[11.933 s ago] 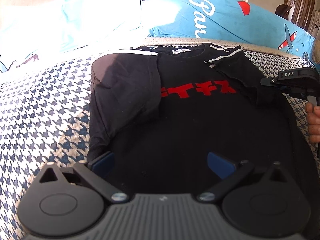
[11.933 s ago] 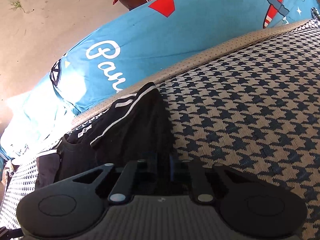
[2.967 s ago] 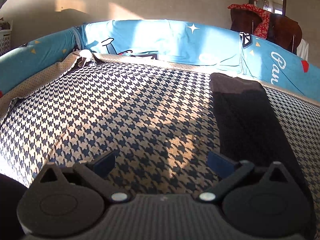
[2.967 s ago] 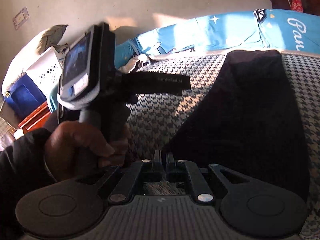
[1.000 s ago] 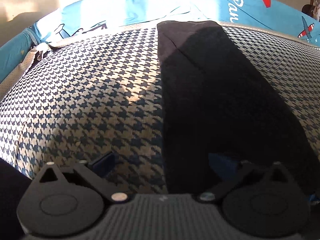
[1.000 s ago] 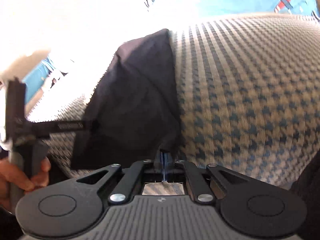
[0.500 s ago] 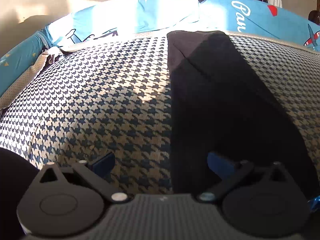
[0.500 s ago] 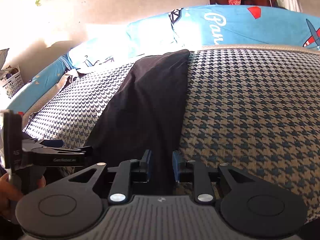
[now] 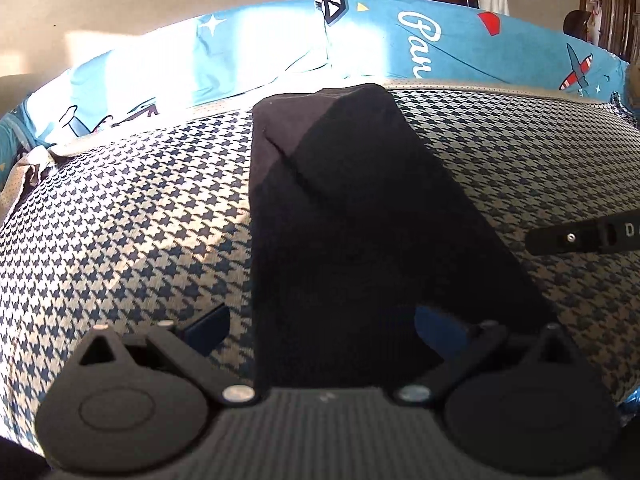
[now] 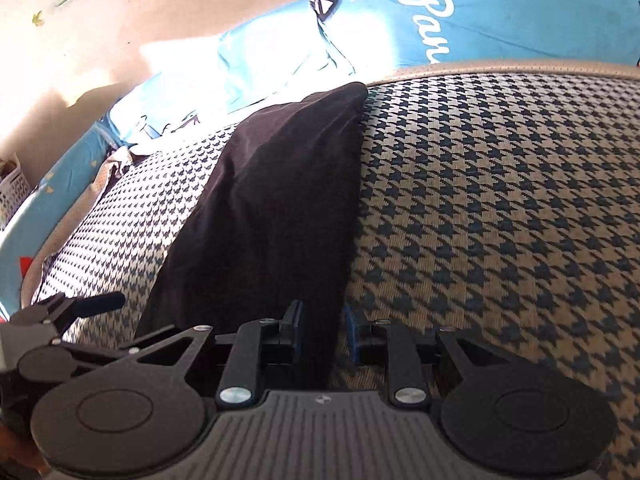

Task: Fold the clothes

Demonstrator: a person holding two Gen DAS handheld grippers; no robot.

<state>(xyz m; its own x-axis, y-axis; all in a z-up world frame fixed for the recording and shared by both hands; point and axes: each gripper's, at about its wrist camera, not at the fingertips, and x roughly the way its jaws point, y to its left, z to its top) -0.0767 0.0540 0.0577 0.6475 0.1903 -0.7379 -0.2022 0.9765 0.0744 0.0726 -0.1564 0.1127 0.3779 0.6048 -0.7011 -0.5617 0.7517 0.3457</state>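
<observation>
Fabric first: the black garment (image 9: 352,216) lay as a long folded strip on the houndstooth bed cover (image 9: 128,216), and the left gripper (image 9: 322,322) sat right at its near end. In the left wrist view the strip's left edge ran up between the two blue pads, closer to the left one (image 9: 208,322), so the left pad was over bare cover while the right pad (image 9: 438,330) was over the black cloth. The jaws stood wide apart, holding nothing. From there the strip ran straight away from the gripper, its long axis pointing at the blue pillows (image 9: 460,52) along the head of the bed, and its far end stopped just short of them with a diagonal crease across the sunlit corner. At the right edge of that view, a black bar of the other tool poked in over the cover, beside the strip.

Over to the right wrist view, and the right gripper (image 10: 322,334) straddled the garment's (image 10: 276,208) right-hand edge at the near end. Its blue pads were parted by a narrow gap, cloth lying between them, not clamped. The left pad (image 10: 295,330) was over black fabric, the right pad (image 10: 351,336) just over the patterned bed cover (image 10: 500,220). Here the strip leaned up and slightly rightward towards the pillows (image 10: 480,20). The left gripper's black body showed low at the left edge, beside the strip's near corner.
</observation>
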